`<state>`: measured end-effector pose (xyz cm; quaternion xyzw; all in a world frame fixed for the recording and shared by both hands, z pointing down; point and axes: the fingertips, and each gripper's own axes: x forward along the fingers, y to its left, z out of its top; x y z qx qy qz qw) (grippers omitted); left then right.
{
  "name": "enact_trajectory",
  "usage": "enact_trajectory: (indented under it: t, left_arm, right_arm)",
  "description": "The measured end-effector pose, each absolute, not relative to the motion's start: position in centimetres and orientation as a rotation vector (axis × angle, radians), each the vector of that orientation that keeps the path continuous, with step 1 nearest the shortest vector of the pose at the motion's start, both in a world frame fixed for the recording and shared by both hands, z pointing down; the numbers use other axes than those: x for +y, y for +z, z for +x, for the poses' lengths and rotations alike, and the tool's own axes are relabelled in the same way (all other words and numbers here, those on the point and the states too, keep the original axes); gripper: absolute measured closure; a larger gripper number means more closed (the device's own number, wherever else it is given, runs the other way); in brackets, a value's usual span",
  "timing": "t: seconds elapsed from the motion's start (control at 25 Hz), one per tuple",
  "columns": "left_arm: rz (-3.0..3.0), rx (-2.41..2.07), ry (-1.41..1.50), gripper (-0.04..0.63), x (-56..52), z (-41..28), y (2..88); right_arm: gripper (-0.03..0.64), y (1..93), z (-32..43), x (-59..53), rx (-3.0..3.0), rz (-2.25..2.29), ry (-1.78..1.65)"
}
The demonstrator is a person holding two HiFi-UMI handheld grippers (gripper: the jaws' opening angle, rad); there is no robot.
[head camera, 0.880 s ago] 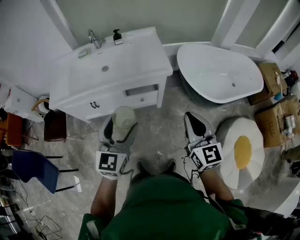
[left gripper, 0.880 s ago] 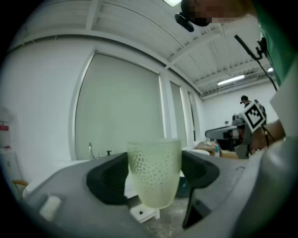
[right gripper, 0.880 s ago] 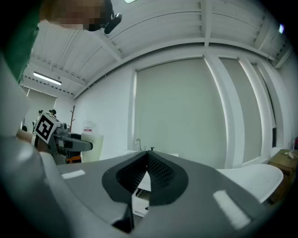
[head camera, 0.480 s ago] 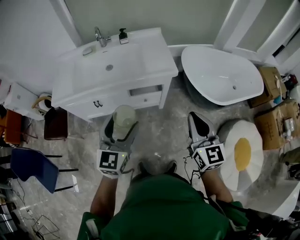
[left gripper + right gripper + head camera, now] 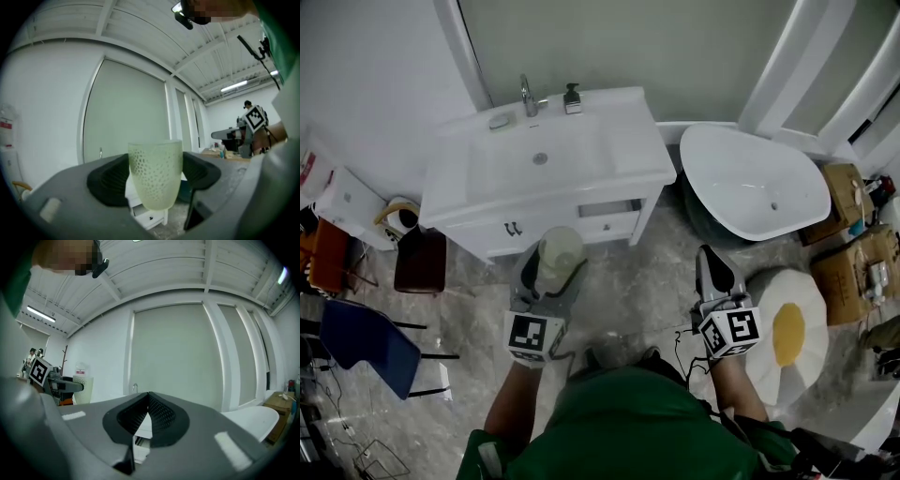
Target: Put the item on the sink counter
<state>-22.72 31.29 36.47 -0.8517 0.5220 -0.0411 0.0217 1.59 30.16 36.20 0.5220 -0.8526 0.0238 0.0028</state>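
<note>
Since a moment ago the white sink bench (image 5: 633,141) has slid right and lower in the head view, with more wall showing behind it, so the person seems to be closing in on it; both tools sit where they did in front of the body.

The cup (image 5: 560,251), pale green and dimpled, stands upright between the jaws of the left tool (image 5: 154,178). The dark pads press on its two sides, spread wide to take its width. It hangs in the air over the grey floor (image 5: 628,281), just near of the vanity's drawer front and not yet above the top.

The right tool (image 5: 715,258) is level beside it, well apart to the right, its jaws pressed together on nothing.

Far on the bench are the faucet (image 5: 528,96), a soap dispenser (image 5: 572,98) to its right and a small dish (image 5: 500,120) to its left. The flat stretch right of the basin looks bare. A bathtub (image 5: 689,159) stands further right.

As I judge it, the pick-up is done; carrying the cup over the top, setting it down and letting go remain.
</note>
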Motion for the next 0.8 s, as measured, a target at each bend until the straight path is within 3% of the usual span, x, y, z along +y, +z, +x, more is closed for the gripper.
enact_trajectory:
  t: [0.4, 0.8]
  left_arm:
    - [-2.672, 1.616, -0.053, 0.246, 27.8, -26.0, 36.9]
    - [-2.616, 1.701, -0.093, 0.247, 18.8, -21.7, 36.1]
  right_arm:
    - [0.618, 36.4, 2.4, 27.0, -2.552, 1.734, 0.062]
    - [0.618, 37.7, 5.5, 16.6, -2.651, 1.659, 0.179]
